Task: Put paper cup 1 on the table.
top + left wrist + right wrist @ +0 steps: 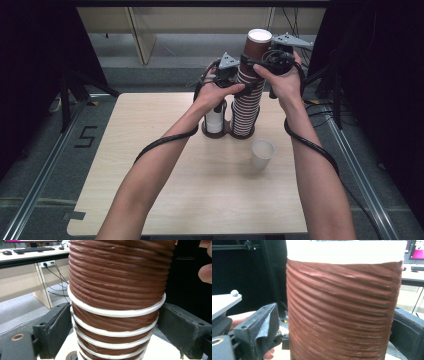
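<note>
My left gripper (235,82) pinches the stack of brown paper cups (247,100) standing in its holder on the tabletop (150,165), while my right gripper's (272,60) fingers straddle the top cup (257,47), contact unclear; light, crushable, so I'd squeeze gently mid-wall.

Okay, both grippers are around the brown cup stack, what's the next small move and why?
Probably lift the right gripper straight up: it brackets the top cup, while the left gripper brackets the stack below to steady it. One loose cup already stands on the table.
</note>
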Demonstrator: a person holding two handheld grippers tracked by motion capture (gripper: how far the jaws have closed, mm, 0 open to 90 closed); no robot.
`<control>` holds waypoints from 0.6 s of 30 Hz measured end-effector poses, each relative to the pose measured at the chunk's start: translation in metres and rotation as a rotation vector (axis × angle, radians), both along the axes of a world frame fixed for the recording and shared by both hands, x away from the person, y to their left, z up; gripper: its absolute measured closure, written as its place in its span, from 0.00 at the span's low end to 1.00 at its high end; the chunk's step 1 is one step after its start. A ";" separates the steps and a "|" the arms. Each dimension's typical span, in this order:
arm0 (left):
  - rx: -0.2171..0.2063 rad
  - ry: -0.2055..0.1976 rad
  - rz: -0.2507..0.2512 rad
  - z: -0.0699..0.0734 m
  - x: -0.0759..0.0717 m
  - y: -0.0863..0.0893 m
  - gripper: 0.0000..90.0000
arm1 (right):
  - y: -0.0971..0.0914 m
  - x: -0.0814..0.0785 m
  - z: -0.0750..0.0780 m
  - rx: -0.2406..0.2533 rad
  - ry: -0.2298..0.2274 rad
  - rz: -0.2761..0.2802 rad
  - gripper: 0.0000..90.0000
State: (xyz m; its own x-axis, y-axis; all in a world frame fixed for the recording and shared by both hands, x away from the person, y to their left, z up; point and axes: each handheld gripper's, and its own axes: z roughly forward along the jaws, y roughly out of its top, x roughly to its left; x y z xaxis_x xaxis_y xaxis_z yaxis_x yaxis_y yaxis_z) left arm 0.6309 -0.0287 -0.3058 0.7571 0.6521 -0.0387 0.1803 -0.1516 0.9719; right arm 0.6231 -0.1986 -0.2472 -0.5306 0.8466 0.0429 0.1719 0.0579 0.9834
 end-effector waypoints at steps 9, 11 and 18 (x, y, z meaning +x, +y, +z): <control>0.004 0.002 0.000 0.001 0.000 0.000 0.13 | -0.002 -0.001 0.001 0.029 -0.025 -0.034 0.19; 0.004 0.003 0.000 0.001 0.000 0.000 0.13 | -0.002 -0.001 0.003 0.037 -0.045 -0.037 0.19; 0.007 0.000 0.000 0.001 0.000 0.000 0.13 | -0.002 -0.003 0.012 0.049 -0.059 -0.042 0.20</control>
State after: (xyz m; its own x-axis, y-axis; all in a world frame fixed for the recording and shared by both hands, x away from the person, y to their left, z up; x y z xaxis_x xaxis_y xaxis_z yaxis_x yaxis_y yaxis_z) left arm 0.6306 -0.0286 -0.3050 0.7569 0.6526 -0.0346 0.1806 -0.1580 0.9708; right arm 0.6202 -0.2008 -0.2355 -0.4978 0.8656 0.0541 0.1145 0.0037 0.9934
